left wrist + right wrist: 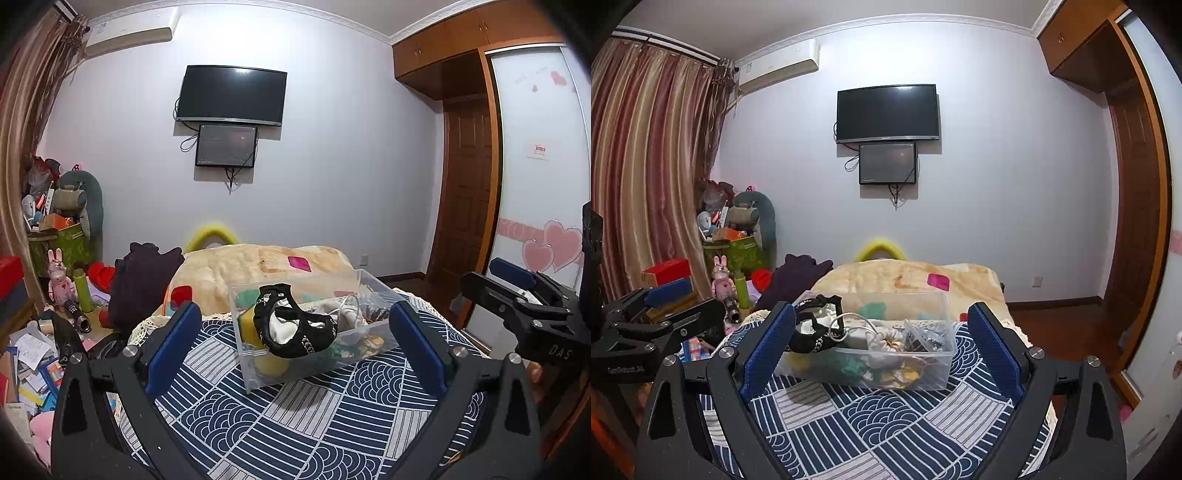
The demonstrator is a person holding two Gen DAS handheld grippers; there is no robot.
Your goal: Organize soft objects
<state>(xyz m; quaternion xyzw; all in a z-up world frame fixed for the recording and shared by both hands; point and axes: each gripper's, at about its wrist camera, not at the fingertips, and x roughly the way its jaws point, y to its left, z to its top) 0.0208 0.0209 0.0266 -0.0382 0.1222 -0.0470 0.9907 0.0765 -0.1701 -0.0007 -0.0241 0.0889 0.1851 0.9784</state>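
— Looking along the left gripper (295,343), what do you make of it?

— Jaws spread wide with nothing between the blue pads. Just past them a clear plastic box (258,373) sits on the blue-and-white patterned bedspread (295,424).

— And the soft things?

— A black-and-white sock (295,325) is draped over the near left corner of the box, half inside, half hanging down the front wall. More soft items lie inside: something yellow at the left, white fabric and a white cord further right.

— The right gripper (882,350)?

— Also spread apart and empty, facing the box's long side. A beige blanket (908,277) lies beyond the box, dark clothing (798,273) to its far left.
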